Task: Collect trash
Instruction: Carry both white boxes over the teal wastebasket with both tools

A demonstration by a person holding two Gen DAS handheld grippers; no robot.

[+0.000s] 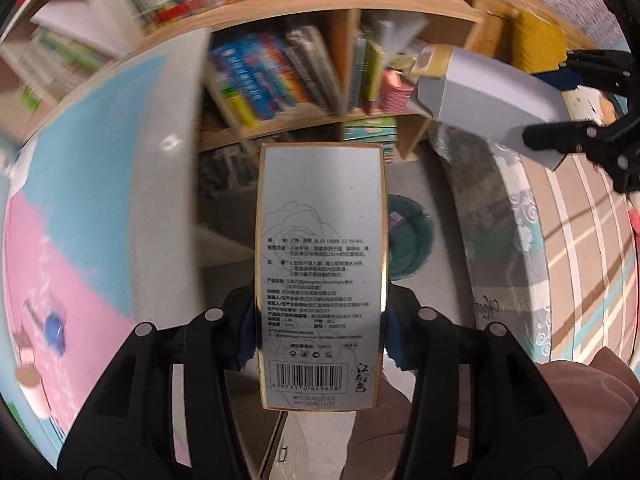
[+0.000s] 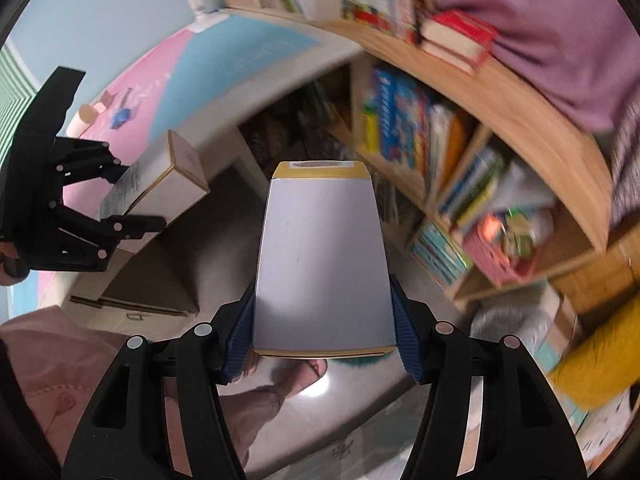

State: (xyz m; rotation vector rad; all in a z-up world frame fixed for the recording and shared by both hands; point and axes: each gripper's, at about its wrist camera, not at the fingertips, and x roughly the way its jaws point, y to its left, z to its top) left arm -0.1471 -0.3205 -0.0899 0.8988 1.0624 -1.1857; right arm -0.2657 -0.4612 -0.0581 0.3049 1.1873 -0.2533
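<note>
A tall silver carton with gold edges (image 1: 322,280), its printed back panel and barcode facing the camera, stands upright in the centre of the left wrist view, clamped between the blue pads of the left claw (image 1: 320,334) near its lower half. A second carton, plain pale grey with gold end bands (image 2: 323,268), fills the centre of the right wrist view and is gripped low on its sides by the right claw (image 2: 322,336); in the left wrist view this carton and its claw appear at the upper right. In the right wrist view the left claw and the printed carton appear at the middle left. Both cartons are held in the air, well apart from each other. Behind them, a wooden bookshelf (image 1: 340,16) packed with blurred books (image 1: 260,80) runs across the top of the frame. A pink and blue worktop (image 1: 80,200) occupies the left of the left wrist view. A round teal mat (image 1: 408,236) lies on the grey floor (image 1: 440,300) just right of the printed carton. A pink sleeve (image 2: 52,368) shows at the lower left of the right wrist view.
</note>
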